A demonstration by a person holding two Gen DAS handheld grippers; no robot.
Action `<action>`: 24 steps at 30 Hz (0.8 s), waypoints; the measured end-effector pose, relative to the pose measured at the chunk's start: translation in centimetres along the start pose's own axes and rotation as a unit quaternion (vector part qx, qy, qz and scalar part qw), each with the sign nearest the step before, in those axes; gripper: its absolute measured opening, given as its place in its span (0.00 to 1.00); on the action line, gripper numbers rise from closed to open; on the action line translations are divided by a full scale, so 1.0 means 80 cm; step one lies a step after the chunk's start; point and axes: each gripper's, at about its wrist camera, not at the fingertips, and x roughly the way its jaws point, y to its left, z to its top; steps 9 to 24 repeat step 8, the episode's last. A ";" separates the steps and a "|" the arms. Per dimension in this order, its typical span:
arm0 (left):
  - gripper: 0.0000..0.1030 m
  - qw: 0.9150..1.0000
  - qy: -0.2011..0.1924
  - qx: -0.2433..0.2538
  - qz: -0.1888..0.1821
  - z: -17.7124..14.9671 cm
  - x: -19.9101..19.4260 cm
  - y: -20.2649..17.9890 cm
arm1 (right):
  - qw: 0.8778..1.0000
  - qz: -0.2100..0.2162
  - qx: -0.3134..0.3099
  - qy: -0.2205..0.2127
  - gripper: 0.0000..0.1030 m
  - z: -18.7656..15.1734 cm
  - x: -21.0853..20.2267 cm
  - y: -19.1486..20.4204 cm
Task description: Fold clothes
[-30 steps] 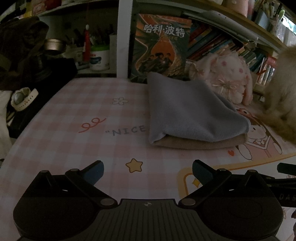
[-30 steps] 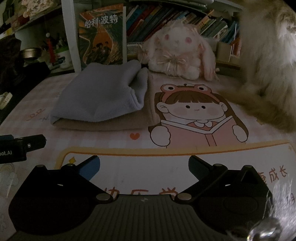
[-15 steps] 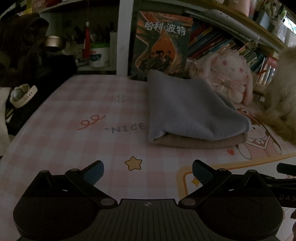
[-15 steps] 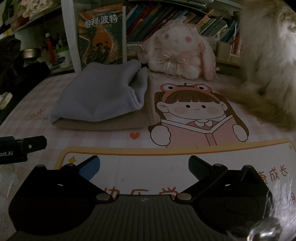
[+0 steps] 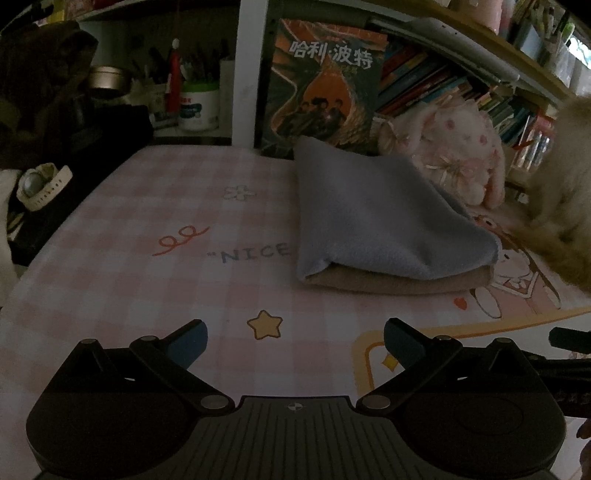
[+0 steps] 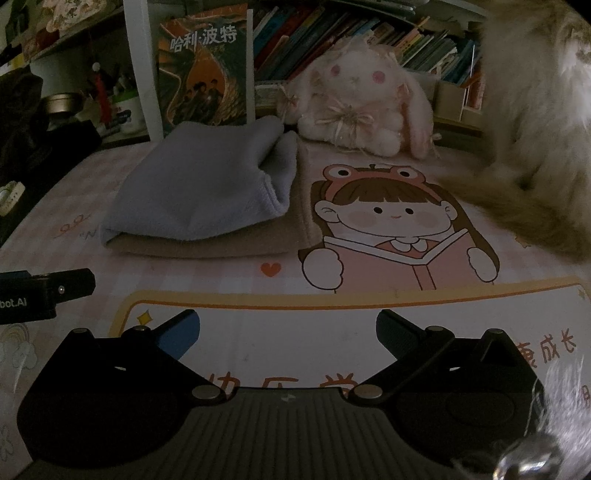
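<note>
A folded grey-blue fleece garment (image 5: 373, 218) lies on top of a folded beige garment (image 5: 391, 282) on the pink checked table mat (image 5: 184, 280). The pile also shows in the right wrist view, grey-blue (image 6: 199, 192) over beige (image 6: 221, 245). My left gripper (image 5: 295, 341) is open and empty, held low over the mat in front of the pile. My right gripper (image 6: 288, 334) is open and empty, to the right of the pile, over the cartoon girl print (image 6: 395, 236). The left gripper's body (image 6: 40, 291) shows at the right view's left edge.
A white plush rabbit (image 6: 362, 99) sits behind the pile against a bookshelf (image 6: 332, 33). A fluffy cat (image 6: 535, 122) occupies the table's right side. A large book (image 5: 325, 88) stands upright at the back. A watch (image 5: 40, 182) and dark clutter lie off the left edge.
Both grippers have stayed open and empty. The left view has drifted slightly back and up; the cat on the right has shifted a little. The pile has not moved.
</note>
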 end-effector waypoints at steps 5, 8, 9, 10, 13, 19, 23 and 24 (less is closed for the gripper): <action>1.00 1.000 0.002 -0.001 0.000 0.001 0.001 0.000 | 1.000 0.001 0.000 0.001 1.00 0.000 0.001 0.000; 1.00 1.000 0.004 -0.001 0.000 0.002 0.000 0.000 | 1.000 0.001 0.001 0.001 1.00 0.000 0.001 0.000; 1.00 1.000 0.004 -0.001 0.000 0.002 0.000 0.000 | 1.000 0.001 0.001 0.001 1.00 0.000 0.001 0.000; 1.00 1.000 0.004 -0.001 0.000 0.002 0.000 0.000 | 1.000 0.001 0.001 0.001 1.00 0.000 0.001 0.000; 1.00 1.000 0.004 -0.001 0.000 0.002 0.000 0.000 | 1.000 0.001 0.001 0.001 1.00 0.000 0.001 0.000; 1.00 1.000 0.004 -0.001 0.000 0.002 0.000 0.000 | 1.000 0.001 0.001 0.001 1.00 0.000 0.001 0.000; 1.00 1.000 0.004 -0.001 0.000 0.002 0.000 0.000 | 1.000 0.001 0.001 0.001 1.00 0.000 0.001 0.000; 1.00 1.000 0.004 -0.001 0.000 0.002 0.000 0.000 | 1.000 0.001 0.001 0.001 1.00 0.000 0.001 0.000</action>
